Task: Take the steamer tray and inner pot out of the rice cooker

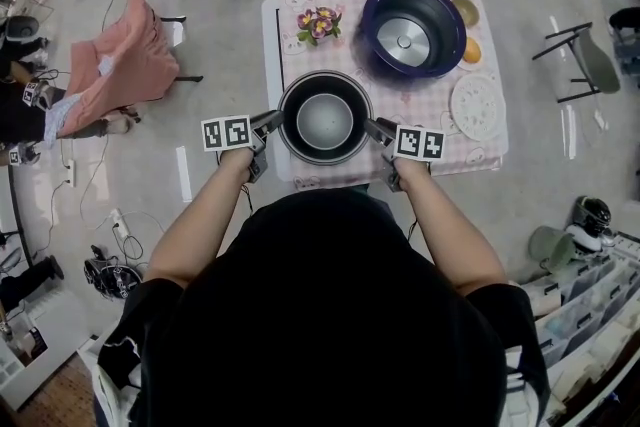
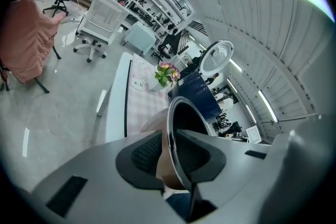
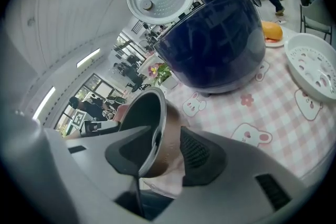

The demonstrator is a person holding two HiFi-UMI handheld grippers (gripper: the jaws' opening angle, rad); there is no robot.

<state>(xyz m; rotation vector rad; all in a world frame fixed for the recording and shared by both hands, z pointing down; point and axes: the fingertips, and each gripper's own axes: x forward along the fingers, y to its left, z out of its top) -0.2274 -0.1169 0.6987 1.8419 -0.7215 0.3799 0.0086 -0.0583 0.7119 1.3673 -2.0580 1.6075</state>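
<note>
Inner pot [image 1: 325, 120] on table [image 1: 345, 0], rim between parted jaws of left gripper [image 1: 273, 123] and right gripper [image 1: 379, 128]

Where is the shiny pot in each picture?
Head view: inner pot, middle, slightly above centre.
Left gripper view: inner pot, low centre, its rim between the jaws.
Right gripper view: inner pot, low, left of centre, rim between the jaws.
Shared landmark: the blue rice cooker, just beyond the pot in all three.
</note>
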